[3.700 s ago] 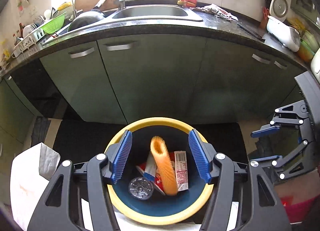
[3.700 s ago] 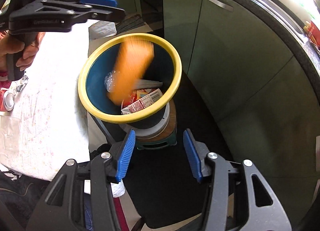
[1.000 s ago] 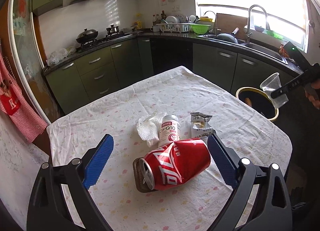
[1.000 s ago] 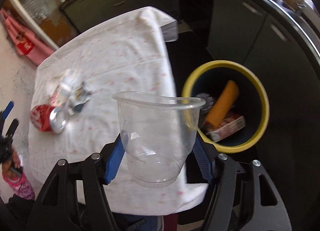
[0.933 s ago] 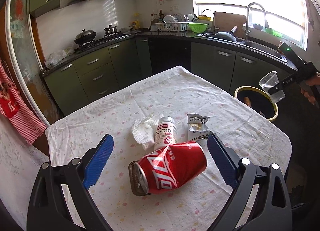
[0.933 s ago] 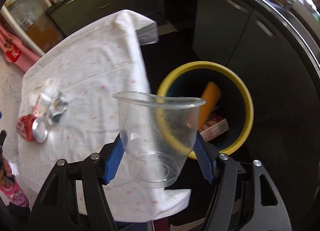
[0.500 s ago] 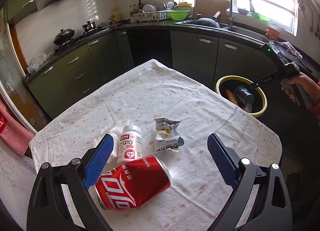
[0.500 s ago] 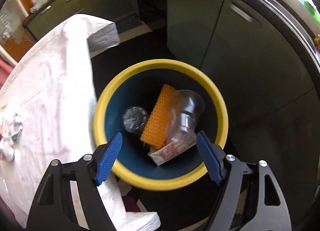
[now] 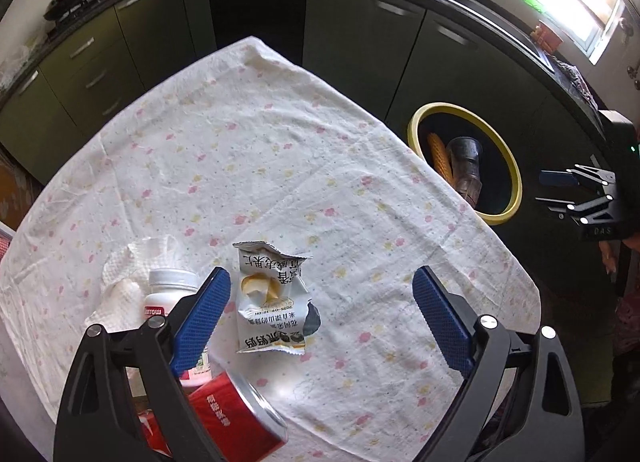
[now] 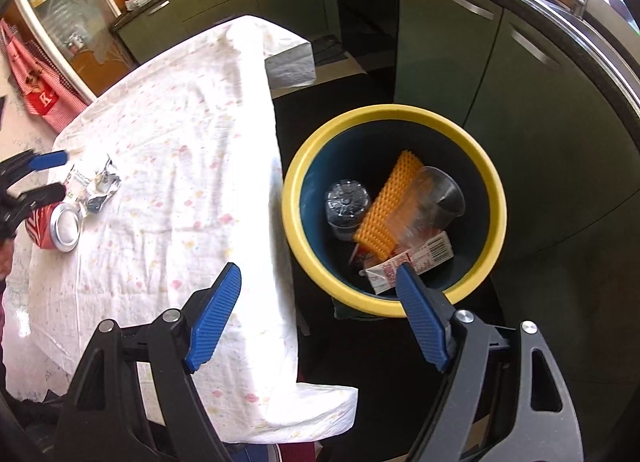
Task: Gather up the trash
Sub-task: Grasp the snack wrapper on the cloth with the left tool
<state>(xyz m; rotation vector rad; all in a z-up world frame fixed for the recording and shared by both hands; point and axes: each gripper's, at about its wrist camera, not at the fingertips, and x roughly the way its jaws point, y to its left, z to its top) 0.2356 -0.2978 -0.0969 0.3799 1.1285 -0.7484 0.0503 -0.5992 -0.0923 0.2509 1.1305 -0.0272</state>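
My left gripper (image 9: pixel 320 318) is open and empty over the table. A torn silver snack wrapper (image 9: pixel 272 306) lies between its fingers. A white pill bottle (image 9: pixel 168 302) and a crushed red can (image 9: pixel 236 418) lie by the left finger. My right gripper (image 10: pixel 316 314) is open and empty above the table edge, beside the yellow-rimmed bin (image 10: pixel 304 166). The bin holds a clear plastic cup (image 10: pixel 436 198), an orange ribbed piece (image 10: pixel 388 206), a bottle (image 10: pixel 344 202) and a carton (image 10: pixel 416 258). The bin also shows in the left wrist view (image 9: pixel 516 182).
A crumpled white tissue (image 9: pixel 132 266) lies by the pill bottle. The table has a white flowered cloth (image 9: pixel 248 150). Green kitchen cabinets (image 10: pixel 440 34) stand behind the bin. In the right wrist view the can (image 10: pixel 52 226) and wrapper (image 10: pixel 96 182) lie at far left.
The right gripper opened and the clear cup fell into the bin. The left gripper moved forward over the can, so the wrapper now lies between its fingers.
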